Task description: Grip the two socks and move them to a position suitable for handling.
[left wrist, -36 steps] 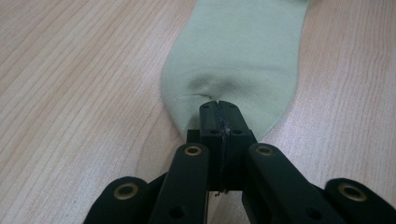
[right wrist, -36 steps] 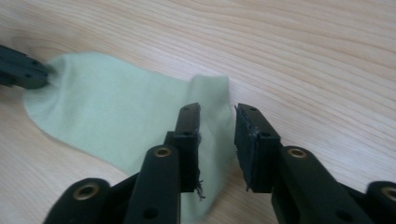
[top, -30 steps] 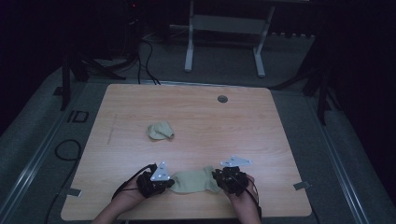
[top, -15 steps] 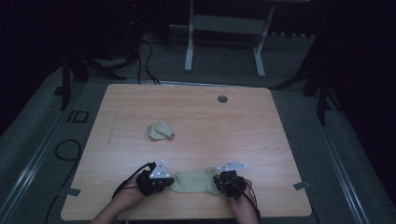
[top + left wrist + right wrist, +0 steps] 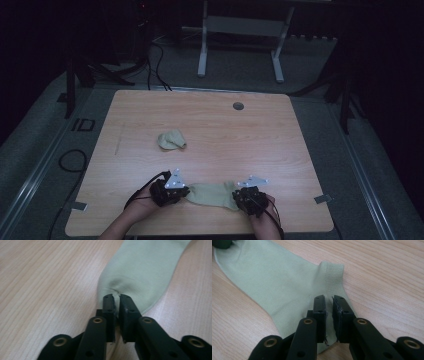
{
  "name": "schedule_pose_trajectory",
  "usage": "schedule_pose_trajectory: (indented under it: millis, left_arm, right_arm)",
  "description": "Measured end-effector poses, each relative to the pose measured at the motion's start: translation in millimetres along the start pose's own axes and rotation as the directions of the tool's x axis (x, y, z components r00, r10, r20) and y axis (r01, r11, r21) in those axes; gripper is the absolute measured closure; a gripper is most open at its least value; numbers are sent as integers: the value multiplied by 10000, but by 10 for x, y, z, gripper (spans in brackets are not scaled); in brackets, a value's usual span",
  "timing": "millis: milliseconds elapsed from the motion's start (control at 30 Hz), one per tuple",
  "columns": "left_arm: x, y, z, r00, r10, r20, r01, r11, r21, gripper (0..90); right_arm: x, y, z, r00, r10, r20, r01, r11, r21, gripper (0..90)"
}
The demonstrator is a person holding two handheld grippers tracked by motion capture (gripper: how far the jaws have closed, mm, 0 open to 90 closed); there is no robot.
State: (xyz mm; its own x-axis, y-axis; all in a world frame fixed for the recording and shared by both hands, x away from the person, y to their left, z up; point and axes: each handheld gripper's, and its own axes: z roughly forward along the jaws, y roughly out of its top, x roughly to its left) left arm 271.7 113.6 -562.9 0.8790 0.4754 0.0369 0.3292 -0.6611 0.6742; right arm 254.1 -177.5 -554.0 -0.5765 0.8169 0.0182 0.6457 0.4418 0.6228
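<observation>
A light green sock [image 5: 212, 194] lies flat on the wooden table [image 5: 250, 145] near its front edge, between my two grippers. My left gripper [image 5: 186, 192] is at the toe end. Its jaws have just been opening and stand a narrow slit apart, with a small pucker of the sock [image 5: 142, 270] at the tips of the left gripper [image 5: 117, 297]. My right gripper [image 5: 237, 197] is at the cuff end. Its jaws have also just parted slightly, and the right gripper [image 5: 329, 298] rests over the sock [image 5: 274, 277] beside the ribbed cuff.
A second green sock [image 5: 171, 139], bunched up, sits left of the table's middle. A round cable hole [image 5: 238, 106] is near the far edge. A person's hands come in over the front edge. Beyond the table stands a white frame [image 5: 240, 25] on a dark floor.
The right hand has slid a little toward the near edge with the cuff end. The sock now lies flatter between the grippers. The left hand has stayed in place.
</observation>
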Motion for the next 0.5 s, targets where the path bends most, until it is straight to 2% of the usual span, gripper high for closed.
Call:
schedule_pose_trajectory:
  millis: [133,267,400,500]
  left_arm:
    - [-7,7,-8,9997,-69,249,67,10000,71,774]
    - [-62,7,-37,9996,-3,270,2,10000,39,759]
    - [-64,-15,-123,9989,-367,276,376,9988,-306,713]
    - [-61,-66,-189,9988,-474,158,479,9983,-335,681]
  right_arm:
    - [-1,10,5,10000,23,-32,-23,10000,23,789]
    - [5,26,5,9998,58,-211,-56,9999,86,728]
    - [2,41,2,9987,88,-508,-88,10000,-11,661]
    - [4,67,-23,9982,22,-596,-31,9999,-148,624]
